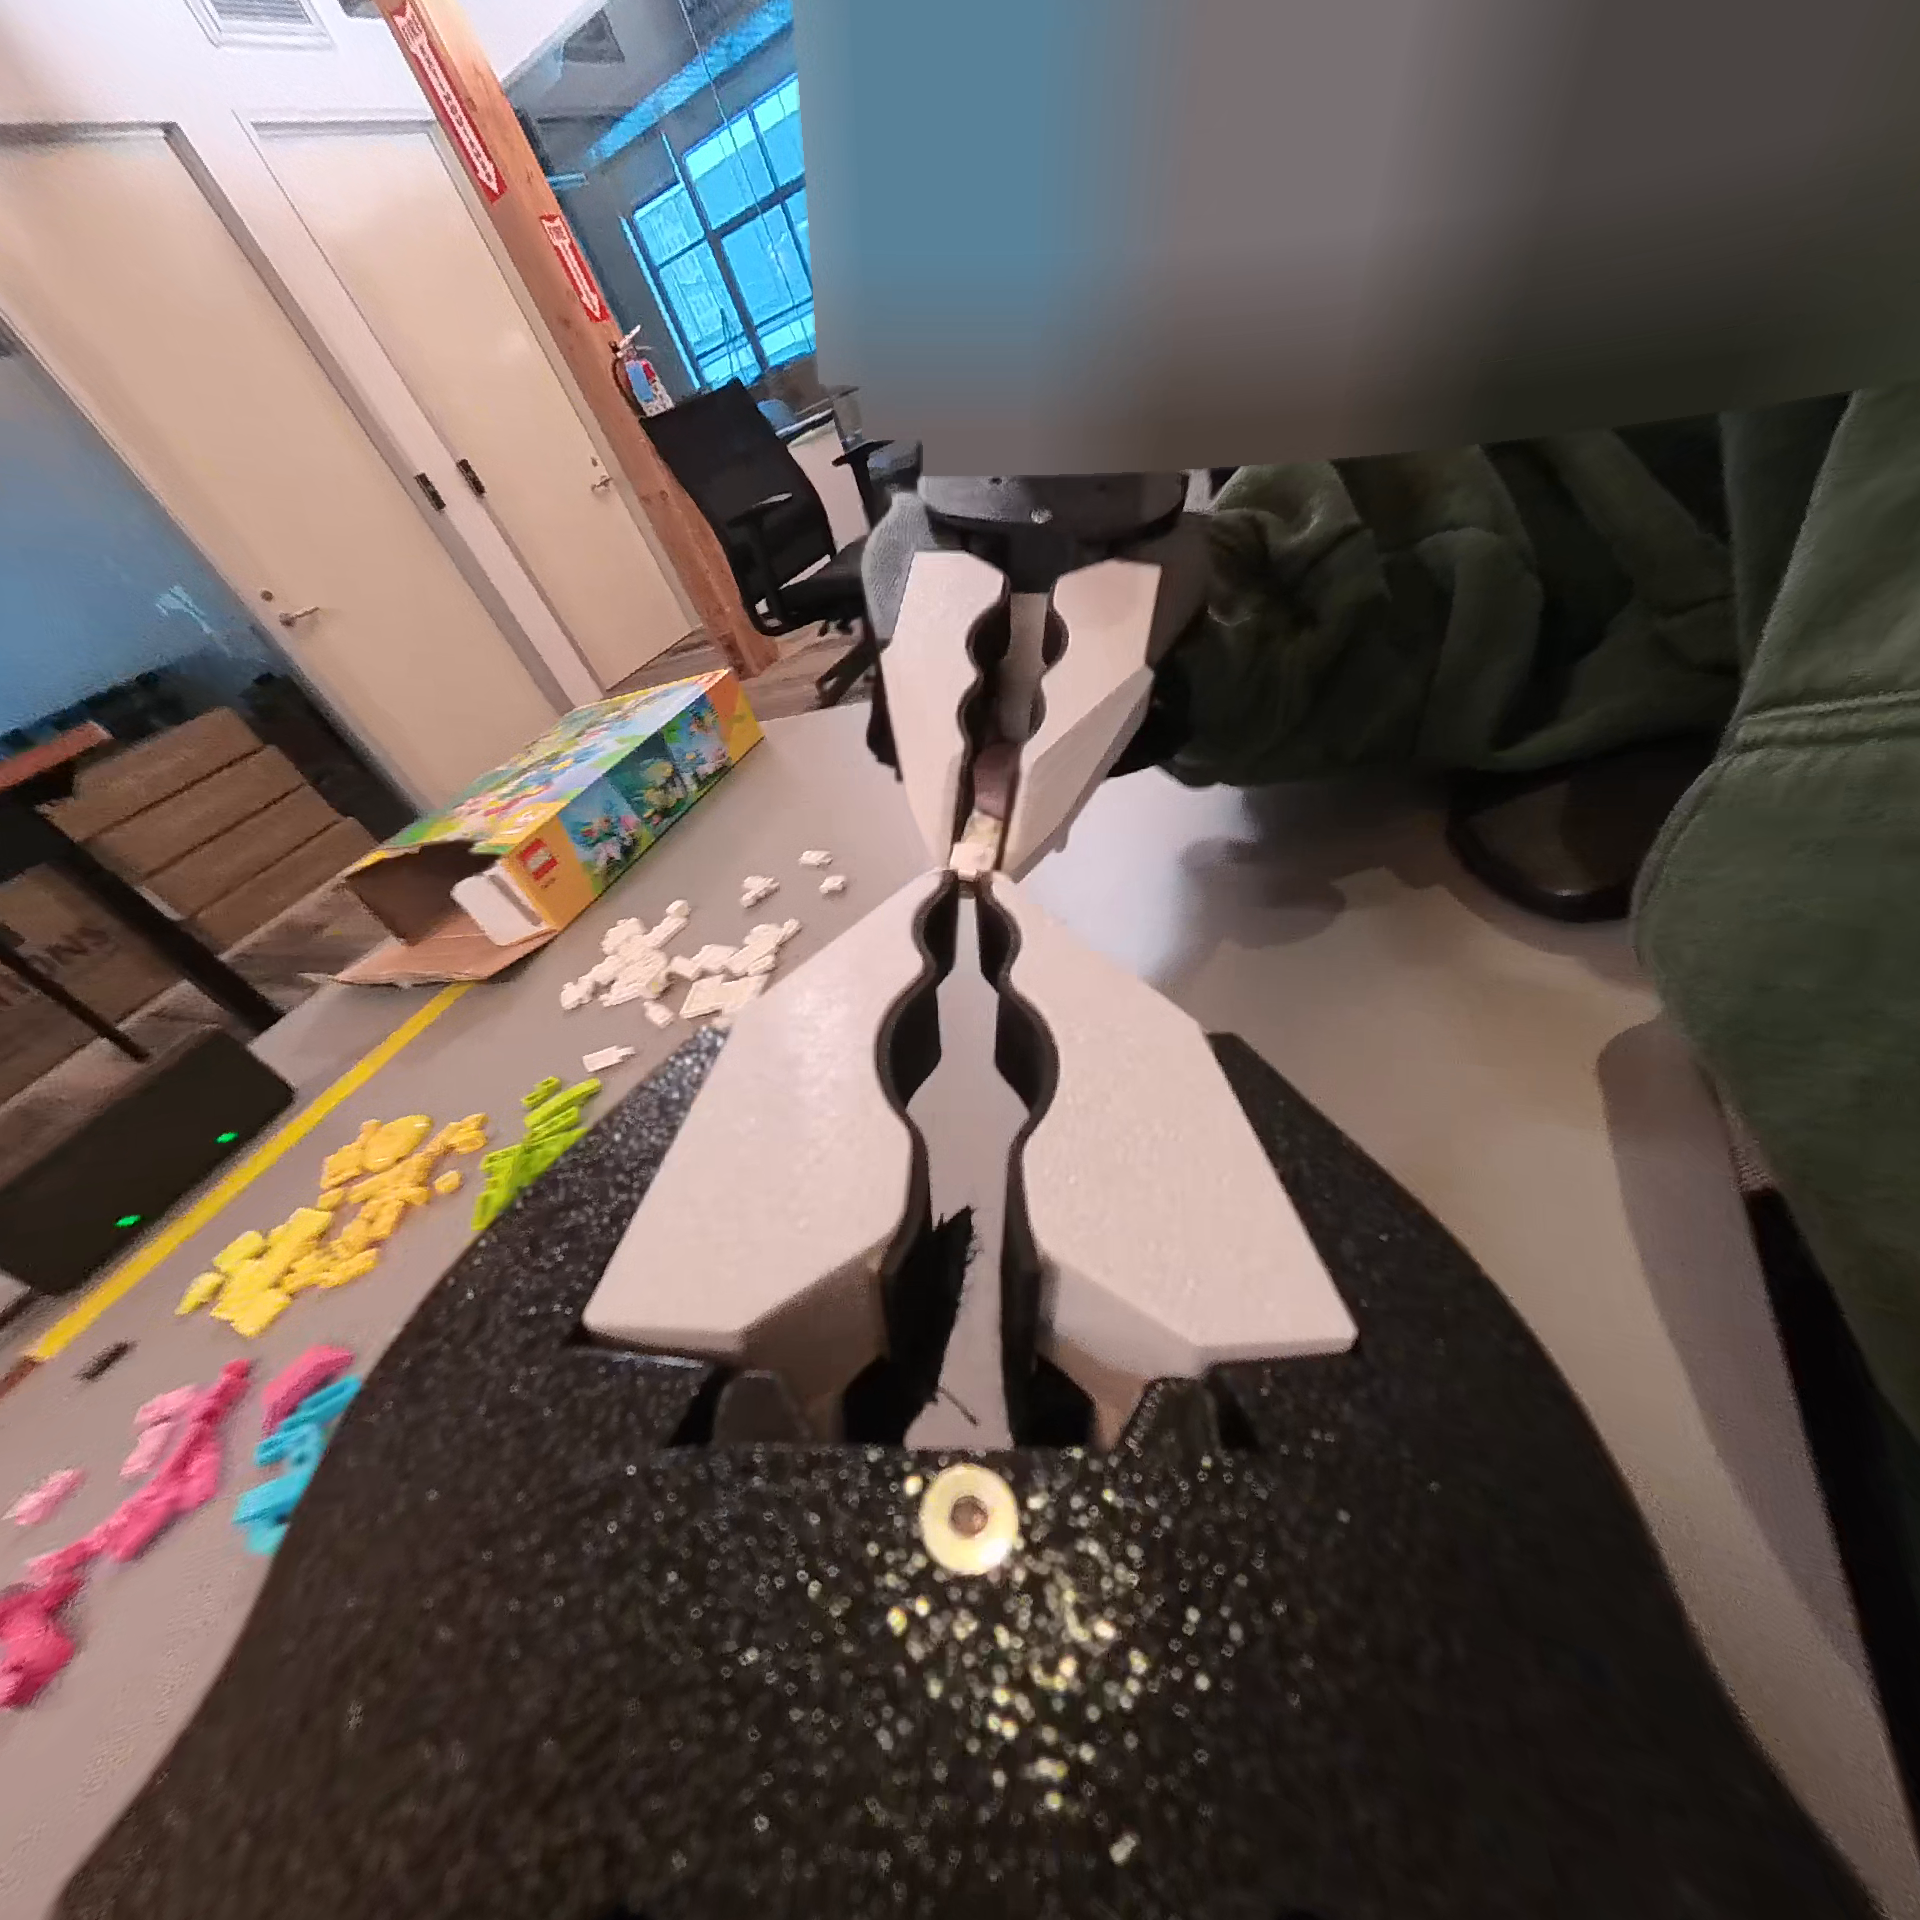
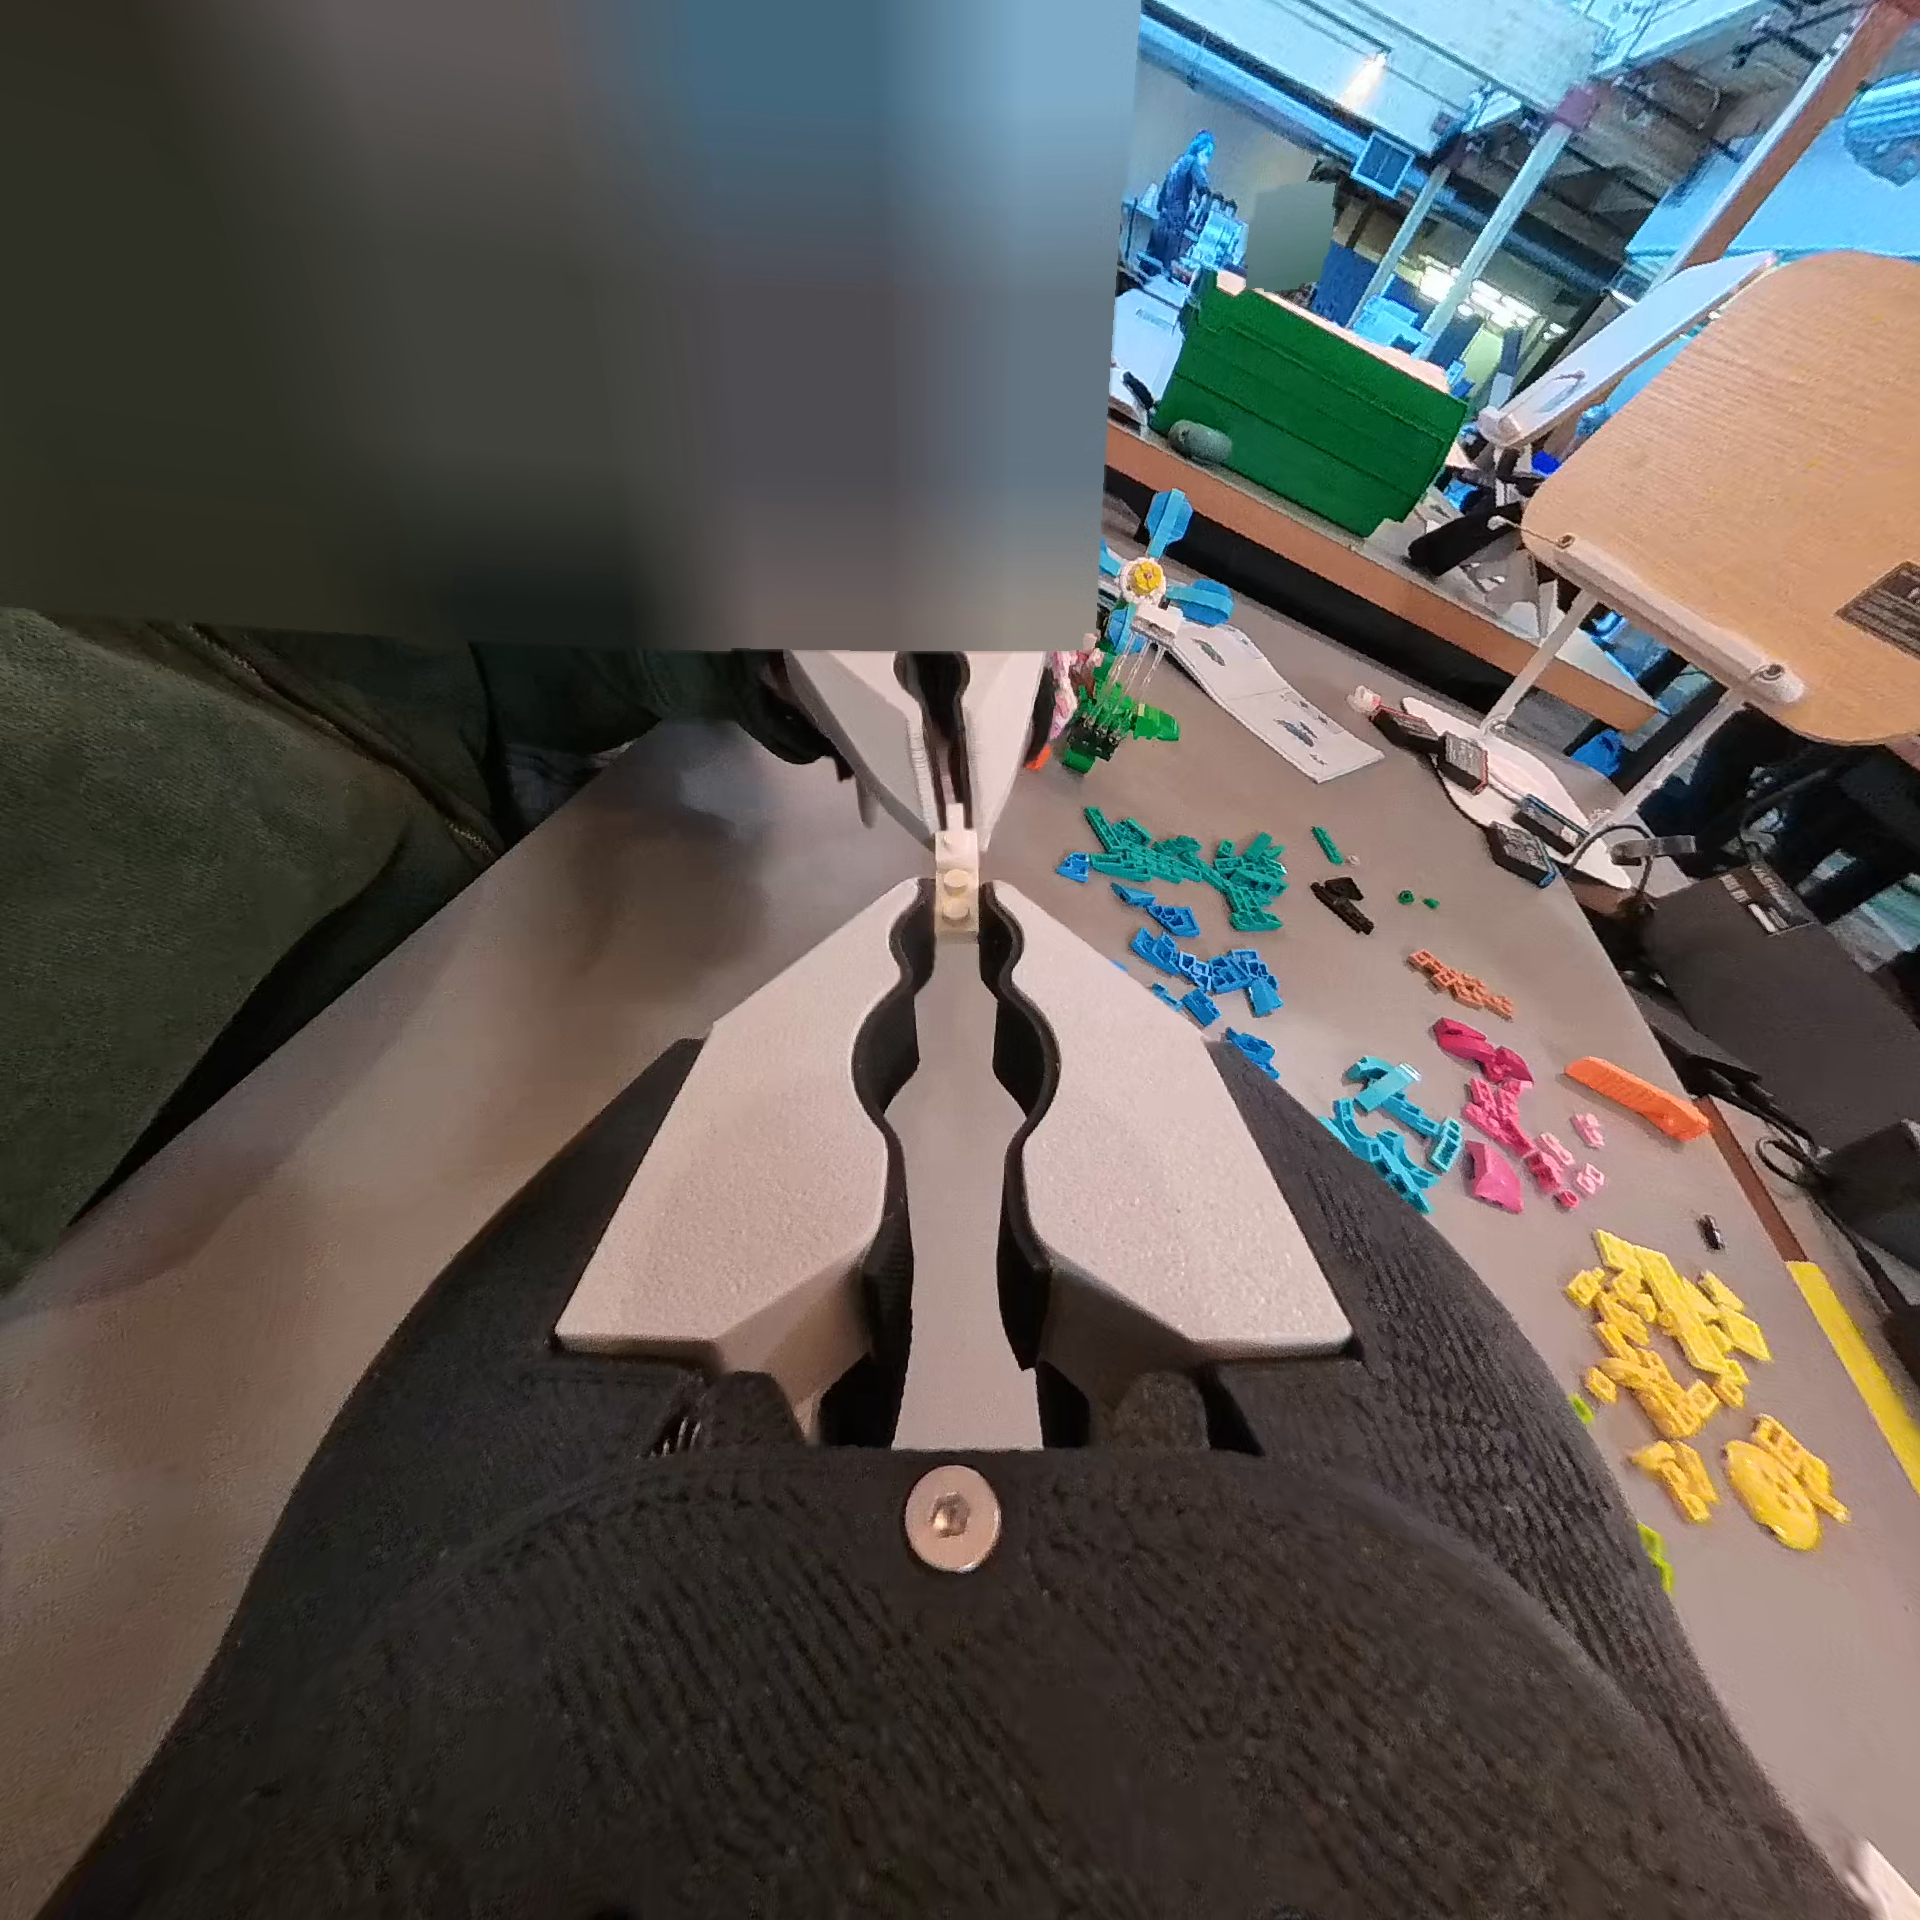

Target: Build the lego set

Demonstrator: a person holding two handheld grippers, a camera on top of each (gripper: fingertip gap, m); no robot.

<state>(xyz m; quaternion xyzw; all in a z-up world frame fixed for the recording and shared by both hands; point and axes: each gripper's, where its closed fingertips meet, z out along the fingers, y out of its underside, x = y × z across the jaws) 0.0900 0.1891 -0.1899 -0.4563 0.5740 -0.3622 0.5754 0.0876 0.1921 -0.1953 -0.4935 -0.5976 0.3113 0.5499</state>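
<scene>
My two grippers meet tip to tip above the grey table (image 2: 623,987). In the left wrist view my left gripper (image 1: 969,883) is shut on a small white lego piece (image 1: 977,857), and my right gripper (image 1: 979,831) comes in from the far side against it. In the right wrist view my right gripper (image 2: 956,909) is shut on a white studded brick (image 2: 956,914). My left gripper (image 2: 956,826) holds a second white piece (image 2: 956,847) pressed against its far end. Whether the two pieces are joined is hidden by the fingertips.
Sorted lego piles lie on the table: white (image 1: 675,966), yellow (image 1: 343,1216), lime (image 1: 530,1143), pink (image 1: 156,1475), teal (image 2: 1195,862), blue (image 2: 1205,966). An open lego box (image 1: 582,821), a built flower model (image 2: 1132,665), a booklet (image 2: 1268,696) and an orange tool (image 2: 1636,1096) are there too. A person's green sleeve (image 1: 1455,623) is close behind. Both grippers' tips are close together, under 4 cm apart.
</scene>
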